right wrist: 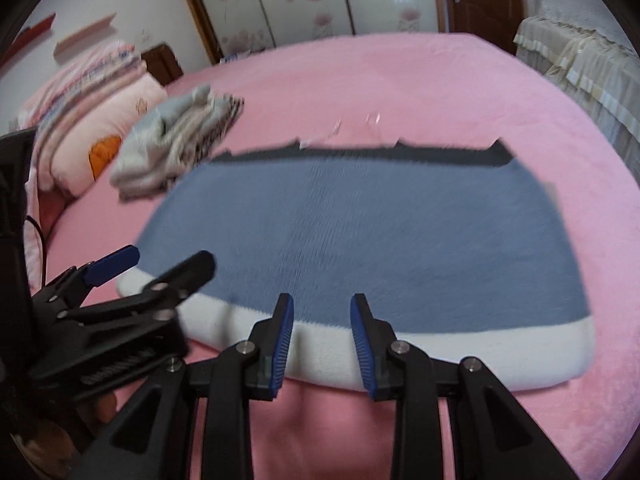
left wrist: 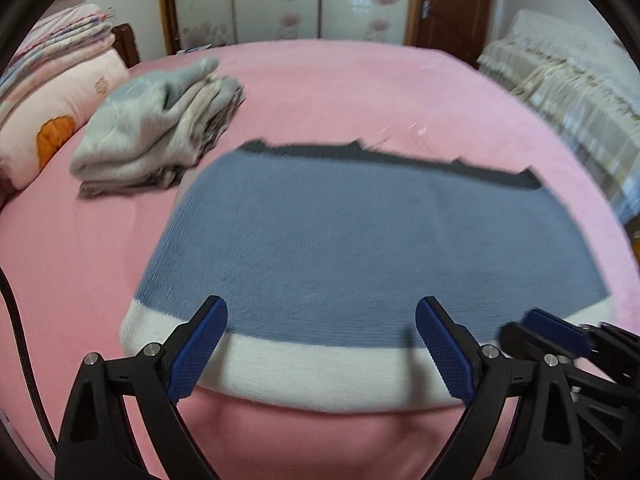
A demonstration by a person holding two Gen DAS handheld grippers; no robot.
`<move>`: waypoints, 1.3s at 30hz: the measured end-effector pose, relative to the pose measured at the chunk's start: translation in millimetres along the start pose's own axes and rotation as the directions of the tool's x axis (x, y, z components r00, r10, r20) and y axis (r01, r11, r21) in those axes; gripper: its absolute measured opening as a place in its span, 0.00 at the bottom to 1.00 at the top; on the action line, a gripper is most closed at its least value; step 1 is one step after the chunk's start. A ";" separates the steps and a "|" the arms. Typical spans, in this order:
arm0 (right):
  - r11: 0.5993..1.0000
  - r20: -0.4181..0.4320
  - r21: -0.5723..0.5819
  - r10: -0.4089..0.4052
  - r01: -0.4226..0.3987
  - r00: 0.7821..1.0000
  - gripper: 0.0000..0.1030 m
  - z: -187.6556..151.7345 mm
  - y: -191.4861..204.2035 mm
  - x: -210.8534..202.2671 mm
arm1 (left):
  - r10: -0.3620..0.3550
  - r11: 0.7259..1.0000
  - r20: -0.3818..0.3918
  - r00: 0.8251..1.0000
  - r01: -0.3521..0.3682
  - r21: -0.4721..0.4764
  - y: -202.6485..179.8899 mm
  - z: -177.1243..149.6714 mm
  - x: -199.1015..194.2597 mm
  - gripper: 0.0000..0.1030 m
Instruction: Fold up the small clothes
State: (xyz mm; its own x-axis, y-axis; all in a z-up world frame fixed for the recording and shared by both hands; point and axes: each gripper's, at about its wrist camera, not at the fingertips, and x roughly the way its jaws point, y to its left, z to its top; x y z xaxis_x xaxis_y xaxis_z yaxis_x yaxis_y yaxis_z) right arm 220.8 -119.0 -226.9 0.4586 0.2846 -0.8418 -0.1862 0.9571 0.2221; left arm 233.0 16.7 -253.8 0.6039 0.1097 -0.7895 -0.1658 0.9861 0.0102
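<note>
A blue-grey knit garment [left wrist: 360, 240] [right wrist: 360, 232] lies flat on the pink bed [left wrist: 340, 80], with a white band [left wrist: 320, 368] along its near edge and a dark band [left wrist: 400, 160] along its far edge. My left gripper [left wrist: 322, 306] [right wrist: 166, 258] hovers over the white band near the garment's left part, jaws wide apart and holding nothing. My right gripper [right wrist: 322, 300] [left wrist: 552, 328] is close beside it on the right, over the same band, its jaws partly apart with no cloth between the pads. Both views are motion-blurred.
A stack of folded grey and beige clothes [left wrist: 156, 128] [right wrist: 176, 144] sits on the bed beyond the garment's left corner. Pillows and folded quilts [left wrist: 52, 92] are piled at the far left. A cloth-covered piece of furniture [left wrist: 560, 80] stands beside the bed on the right.
</note>
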 end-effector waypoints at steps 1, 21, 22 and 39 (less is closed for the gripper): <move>1.000 -0.012 0.004 -0.005 0.005 1.000 0.29 -1.6 -2.6 6.0 | 0.023 1.000 -0.006 1.000 -0.023 -0.003 3.4 -1.8 4.5 0.92; 0.969 0.023 0.207 -0.145 0.137 0.989 0.00 -34.4 -142.0 -30.5 | 0.047 0.998 0.040 0.998 -0.046 -0.030 67.5 -13.5 13.4 0.89; 0.968 0.025 0.211 -0.143 0.134 0.989 0.00 -34.9 -142.5 -31.1 | 0.047 0.998 0.042 0.998 -0.046 -0.032 68.7 -13.8 12.1 0.87; 0.965 0.024 0.175 -0.203 0.195 0.979 0.00 -33.9 -126.3 -31.1 | -0.053 0.989 0.029 0.998 0.056 -0.136 99.9 -15.2 -13.2 0.87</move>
State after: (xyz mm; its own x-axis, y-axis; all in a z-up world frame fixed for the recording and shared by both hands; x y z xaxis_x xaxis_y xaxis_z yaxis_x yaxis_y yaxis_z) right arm 200.6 -250.6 -245.5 0.5078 0.0861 -0.8572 0.0618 0.9888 0.1359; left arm 196.6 111.8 -251.6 0.6338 0.0613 -0.7710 -0.2363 0.9646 -0.1175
